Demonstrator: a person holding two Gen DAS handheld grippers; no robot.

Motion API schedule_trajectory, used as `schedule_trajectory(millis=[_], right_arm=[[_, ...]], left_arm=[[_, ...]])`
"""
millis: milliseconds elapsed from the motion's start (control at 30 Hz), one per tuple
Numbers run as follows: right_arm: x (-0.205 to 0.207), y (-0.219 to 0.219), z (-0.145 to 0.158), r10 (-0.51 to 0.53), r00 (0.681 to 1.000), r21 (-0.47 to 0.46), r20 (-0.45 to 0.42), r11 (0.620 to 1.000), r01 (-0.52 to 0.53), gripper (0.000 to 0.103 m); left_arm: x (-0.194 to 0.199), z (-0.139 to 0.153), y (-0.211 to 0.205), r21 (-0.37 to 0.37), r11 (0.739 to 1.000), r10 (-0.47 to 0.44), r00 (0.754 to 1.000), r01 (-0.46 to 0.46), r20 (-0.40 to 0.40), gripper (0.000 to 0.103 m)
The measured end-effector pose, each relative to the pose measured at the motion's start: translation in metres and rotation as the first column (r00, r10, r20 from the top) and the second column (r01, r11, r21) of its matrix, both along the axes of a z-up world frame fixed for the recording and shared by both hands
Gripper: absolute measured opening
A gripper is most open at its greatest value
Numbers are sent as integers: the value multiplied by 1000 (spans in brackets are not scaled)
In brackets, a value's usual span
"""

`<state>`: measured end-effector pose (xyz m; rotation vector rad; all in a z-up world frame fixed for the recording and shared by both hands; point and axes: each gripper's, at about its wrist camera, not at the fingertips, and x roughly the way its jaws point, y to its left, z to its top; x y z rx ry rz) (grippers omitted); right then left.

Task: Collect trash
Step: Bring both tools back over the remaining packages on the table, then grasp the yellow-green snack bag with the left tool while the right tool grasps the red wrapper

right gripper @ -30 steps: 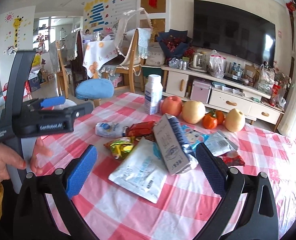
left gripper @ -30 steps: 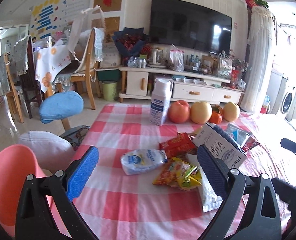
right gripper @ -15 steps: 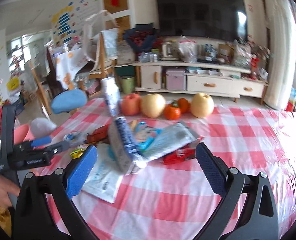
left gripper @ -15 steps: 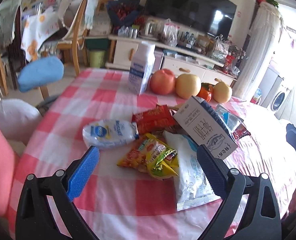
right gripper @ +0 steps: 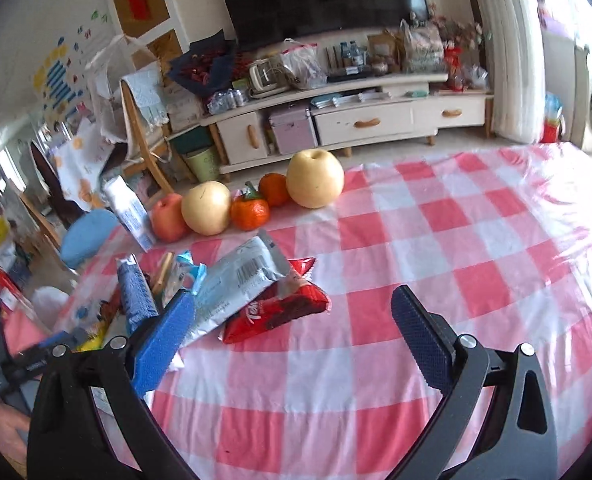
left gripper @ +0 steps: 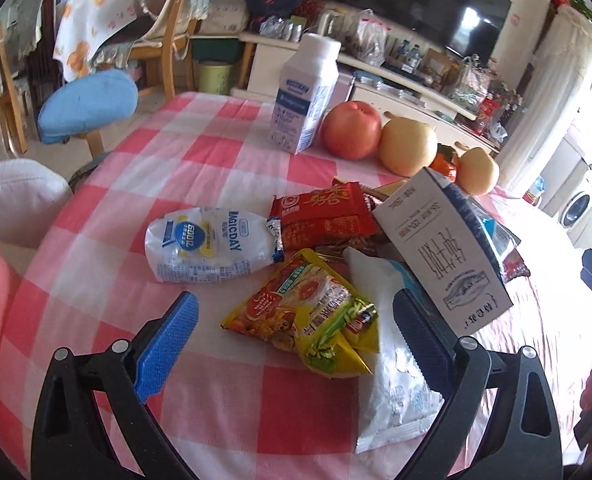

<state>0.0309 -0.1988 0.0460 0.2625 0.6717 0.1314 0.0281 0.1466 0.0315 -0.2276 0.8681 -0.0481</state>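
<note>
A pile of wrappers lies on the red-checked tablecloth [left gripper: 232, 408]. In the left wrist view I see a yellow noodle packet [left gripper: 311, 322], a white Magicday bag [left gripper: 212, 246], a red wrapper [left gripper: 323, 216], a white pouch [left gripper: 391, 376] and a tilted white carton [left gripper: 443, 252]. My left gripper [left gripper: 296, 344] is open just above the yellow packet. In the right wrist view a silver wrapper [right gripper: 240, 280] lies over a red wrapper [right gripper: 276, 312]. My right gripper [right gripper: 292, 340] is open and empty just right of them.
A milk carton [left gripper: 307, 96], an apple [left gripper: 349, 130], pears [left gripper: 407, 146] and oranges [right gripper: 250, 212] stand along the far table edge. Chairs [left gripper: 88, 106] stand at the left. A TV cabinet [right gripper: 335, 120] lies beyond. Bare tablecloth [right gripper: 475, 248] spreads right of the pile.
Both grippers moved forward and tilted down toward the table. The left now hovers over the yellow packet; the right swung rightward to the pile's right end. Both stayed open.
</note>
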Motion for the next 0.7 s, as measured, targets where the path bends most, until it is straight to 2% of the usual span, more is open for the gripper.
schedule_trajectory(millis=[133,200,333,400,467,533,700], right_arm=[[13,-1,-12,4,999,-14,-37,1000,-5,99],[21,-3,-18,-5,998,-7,-57,1000,4,99],[35,-12,-32,-21,995,41,-100,999,25,99],[41,-13,-39,-32,993,32,-118,999,36,98],[47,-14,-47,-33,990,44,-140,998,39,93],[51,-14,-53,-20,987,70,-159,997,32,79],[58,-1,-62,23,984,71,-176,997,-10,75]], left_arm=[[5,-3,-1,17,1000,19,1000,-19,-18,93],[7,-3,-1,5,1000,19,1000,-19,-19,84],[10,-4,-2,0,1000,17,1000,-17,-25,84],[11,-5,-2,-9,1000,17,999,-17,-28,84],[11,-6,-1,-28,999,18,999,-19,-30,83],[11,-7,1,-47,999,21,999,-22,-34,83],[10,-11,5,-90,995,27,999,-30,-34,83]])
